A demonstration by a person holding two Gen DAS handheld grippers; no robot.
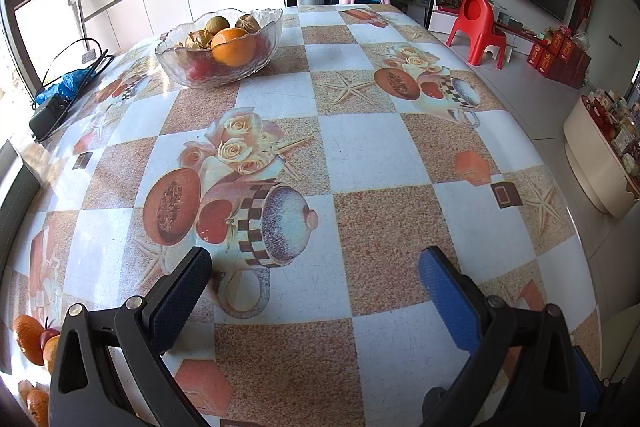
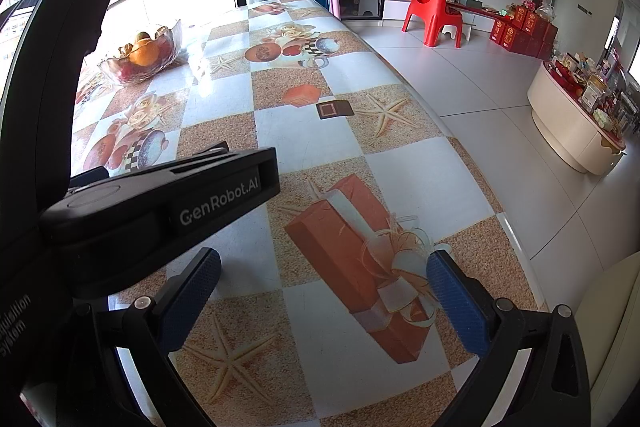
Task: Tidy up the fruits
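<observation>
Fruit sits in a glass bowl (image 1: 219, 45) at upper left of the tabletop (image 1: 360, 147), an orange (image 1: 233, 47) on top. Left gripper (image 1: 316, 279) and right gripper (image 2: 324, 279) both hover empty, fingers spread.

Black angular gripper frames, blue textured fingers (image 1: 444, 291), silver screws (image 2: 143, 303), white lettering (GenRobot.AI) on the left gripper (image 2: 160, 203)

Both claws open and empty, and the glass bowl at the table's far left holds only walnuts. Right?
Not quite. The bowl also holds an orange and other fruit, as the left wrist view shows. Both the left claw and right claw are open and empty.
</observation>
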